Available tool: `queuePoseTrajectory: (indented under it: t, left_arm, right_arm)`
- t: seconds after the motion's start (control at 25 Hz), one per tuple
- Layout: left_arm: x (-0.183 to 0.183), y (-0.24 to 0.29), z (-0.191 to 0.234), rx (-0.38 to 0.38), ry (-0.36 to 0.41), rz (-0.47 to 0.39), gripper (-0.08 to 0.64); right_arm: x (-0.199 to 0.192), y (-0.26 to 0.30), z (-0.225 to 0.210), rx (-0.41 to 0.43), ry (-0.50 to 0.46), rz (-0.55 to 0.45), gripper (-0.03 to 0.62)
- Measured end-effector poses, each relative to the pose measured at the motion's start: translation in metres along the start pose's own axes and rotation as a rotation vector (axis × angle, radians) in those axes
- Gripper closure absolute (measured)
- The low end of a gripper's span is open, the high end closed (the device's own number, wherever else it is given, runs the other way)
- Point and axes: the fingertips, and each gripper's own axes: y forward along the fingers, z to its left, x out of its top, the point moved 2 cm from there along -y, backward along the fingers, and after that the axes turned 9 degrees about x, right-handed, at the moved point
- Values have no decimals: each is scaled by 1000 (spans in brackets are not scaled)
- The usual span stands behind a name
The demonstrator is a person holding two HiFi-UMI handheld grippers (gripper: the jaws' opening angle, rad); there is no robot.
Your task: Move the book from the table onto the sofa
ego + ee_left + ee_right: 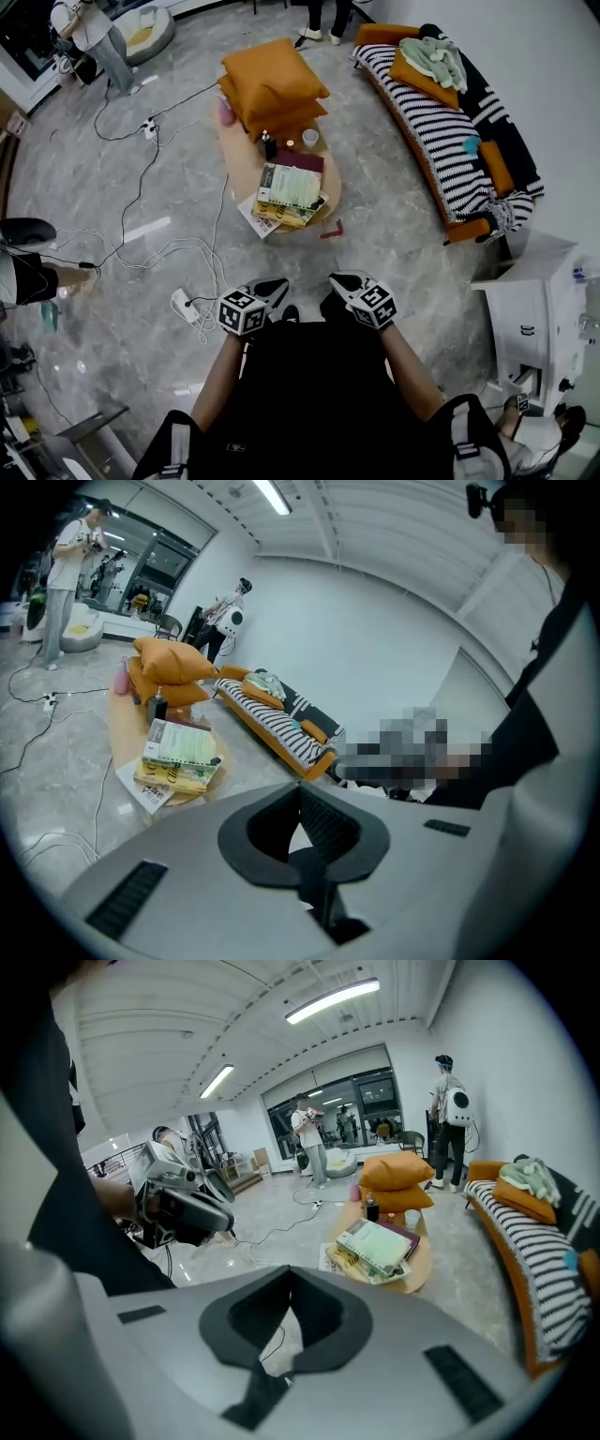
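A stack of books, a green-covered one on top, lies at the near end of a low oval wooden table. The same stack shows in the left gripper view and the right gripper view. The sofa, with a black-and-white striped cover, curves along the right wall. My left gripper and right gripper hang side by side in front of my body, well short of the table. Both are shut with nothing between the jaws.
Two orange cushions, a dark bottle and a white cup occupy the table's far half. Cables and a power strip trail over the floor at left. A white machine stands at right. People stand at the room's far side.
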Motion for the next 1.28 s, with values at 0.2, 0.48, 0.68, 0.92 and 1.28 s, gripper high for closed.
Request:
queuePoseTrajectory:
  t: [0.2, 0.48, 0.68, 0.92, 1.28]
  left_arm:
    - [27, 25, 2, 23, -16, -26, 549]
    - [61, 52, 5, 69, -91, -79, 549]
    - [71, 67, 2, 120, -126, -106, 549]
    - [72, 85, -6, 183, -173, -132, 549]
    - [92, 110, -8, 235, -198, -152, 550]
  right_arm:
    - [7, -4, -35, 33, -14, 25, 584]
    - [42, -3, -79, 102, -83, 51, 584]
    - [56, -8, -101, 160, -135, 78, 584]
    - [56, -17, -120, 229, -181, 128, 584]
    - [58, -27, -145, 288, -232, 152, 584]
